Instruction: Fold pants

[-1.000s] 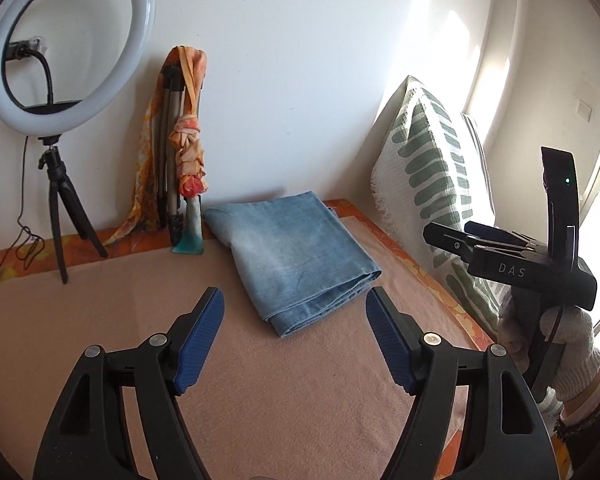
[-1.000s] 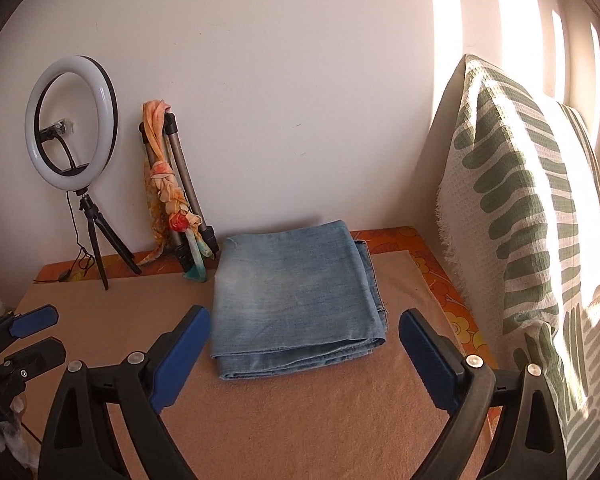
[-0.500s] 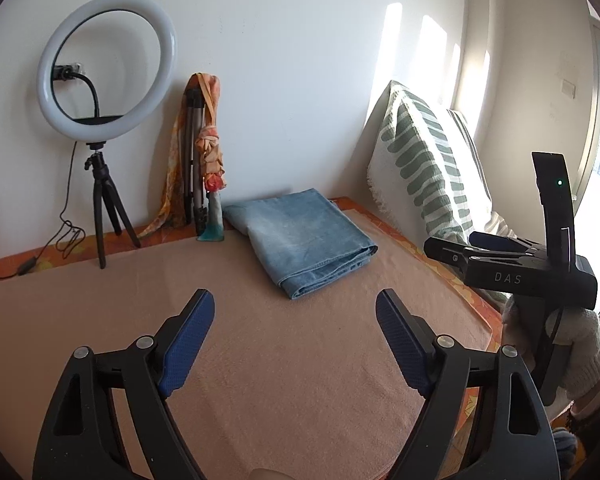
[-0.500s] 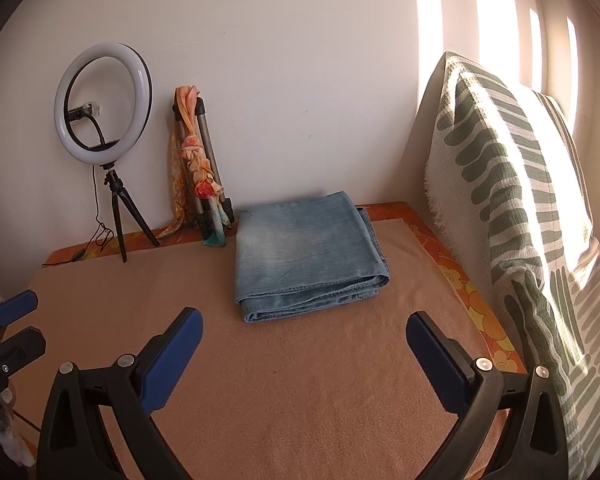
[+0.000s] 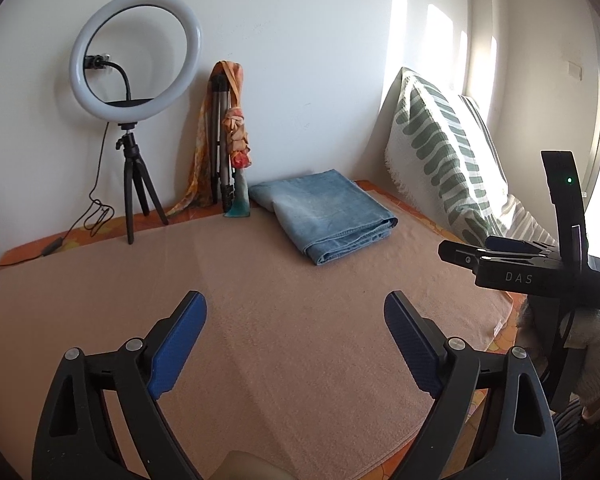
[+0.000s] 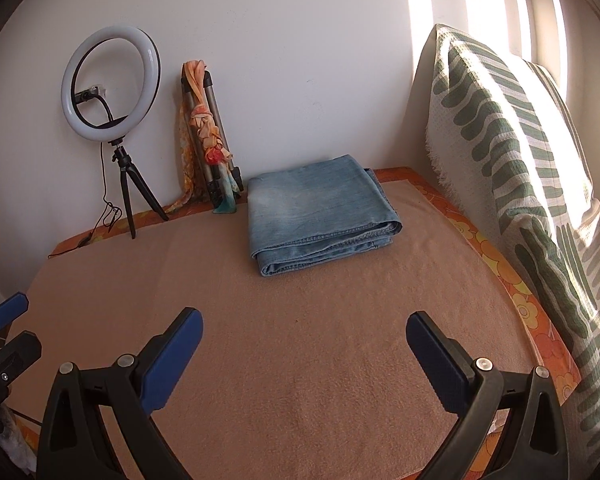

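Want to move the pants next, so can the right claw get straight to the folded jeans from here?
Probably yes. The right claw is open and empty, and only bare blanket lies between it and the folded jeans. The tripod stands off to their left.

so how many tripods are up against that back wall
2: one stands at left holding the ring light, legs spread; a folded one leans on the wall, scarf-draped, beside the folded jeans.

Both wrist cameras sit behind their claws, angled down across the tan blanket [image 5: 300, 360] toward the back wall, set well back. Shared: folded jeans [image 5: 324, 214] at frame centre, ring light [image 6: 110, 82] upper left, patterned pillow [image 6: 512, 168] at right. Left view catches the right claw [image 5: 496, 250] at right edge.
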Demonstrator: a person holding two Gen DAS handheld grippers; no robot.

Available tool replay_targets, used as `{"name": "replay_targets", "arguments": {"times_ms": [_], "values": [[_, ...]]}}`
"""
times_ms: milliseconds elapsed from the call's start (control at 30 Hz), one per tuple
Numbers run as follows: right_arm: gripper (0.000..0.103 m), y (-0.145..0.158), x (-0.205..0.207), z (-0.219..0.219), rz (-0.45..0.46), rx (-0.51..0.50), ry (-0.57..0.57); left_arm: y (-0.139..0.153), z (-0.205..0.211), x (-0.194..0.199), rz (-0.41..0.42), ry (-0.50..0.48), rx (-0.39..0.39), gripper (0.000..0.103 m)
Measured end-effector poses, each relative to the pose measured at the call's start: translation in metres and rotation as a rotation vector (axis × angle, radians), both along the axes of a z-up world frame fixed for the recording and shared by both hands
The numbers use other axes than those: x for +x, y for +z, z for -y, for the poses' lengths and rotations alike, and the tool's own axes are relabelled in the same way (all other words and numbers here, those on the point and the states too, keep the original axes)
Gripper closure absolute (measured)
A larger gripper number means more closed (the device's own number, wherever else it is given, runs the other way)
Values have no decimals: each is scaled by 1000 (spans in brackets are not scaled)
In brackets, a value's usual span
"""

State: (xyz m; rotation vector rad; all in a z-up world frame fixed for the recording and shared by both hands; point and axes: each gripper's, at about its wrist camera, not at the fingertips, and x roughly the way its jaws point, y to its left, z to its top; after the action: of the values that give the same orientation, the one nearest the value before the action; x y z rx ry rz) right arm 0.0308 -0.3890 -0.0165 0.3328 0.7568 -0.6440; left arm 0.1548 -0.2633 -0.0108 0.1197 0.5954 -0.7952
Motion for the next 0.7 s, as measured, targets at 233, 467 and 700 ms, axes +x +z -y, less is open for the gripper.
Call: {"name": "replay_targets", "arguments": {"times_ms": [233, 467, 700], "values": [[0, -6, -3, -2, 18, -10, -21, -5, -6, -1, 26, 11, 16, 12], [0, -6, -3, -7, 20, -33, -28, -13, -7, -2, 34, 51, 66, 12], [0, -4, -7, -2, 31, -37, -53, -16, -7, -4, 45, 57, 84, 11]]}}
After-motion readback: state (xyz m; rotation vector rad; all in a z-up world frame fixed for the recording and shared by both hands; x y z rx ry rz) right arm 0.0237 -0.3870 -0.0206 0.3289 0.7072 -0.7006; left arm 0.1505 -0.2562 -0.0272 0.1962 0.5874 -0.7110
